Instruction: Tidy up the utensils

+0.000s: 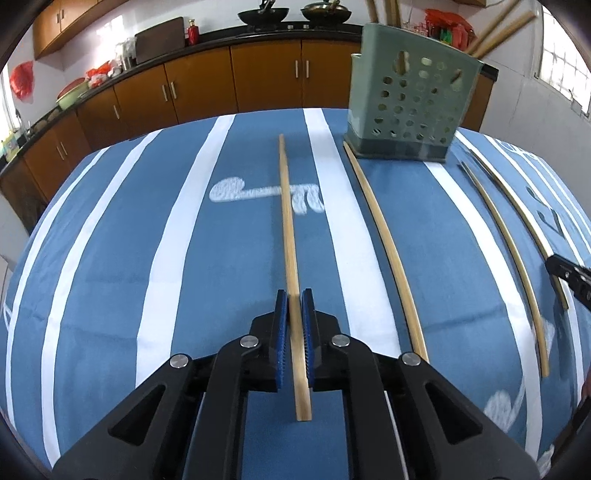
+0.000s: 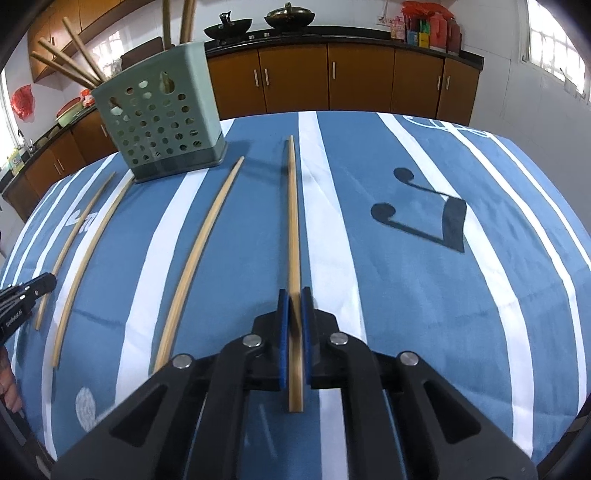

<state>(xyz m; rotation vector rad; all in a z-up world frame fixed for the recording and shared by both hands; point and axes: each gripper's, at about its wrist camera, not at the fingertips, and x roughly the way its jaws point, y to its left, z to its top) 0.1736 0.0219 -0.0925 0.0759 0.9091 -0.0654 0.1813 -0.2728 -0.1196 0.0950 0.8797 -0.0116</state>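
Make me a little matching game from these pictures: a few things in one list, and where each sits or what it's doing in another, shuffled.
Things:
1. left gripper
2. green holder
3. woks
4. black music note

Places or states:
A. on the far counter
B. printed on the blue cloth
C. shut on a chopstick
D. standing on the table, with sticks poking out the top

Pairs: 1-C, 2-D, 3-A, 4-B

Left hand-held gripper: I see black angular linkage | round silver pivot screws | blue ribbed pads | right hand-held gripper alike
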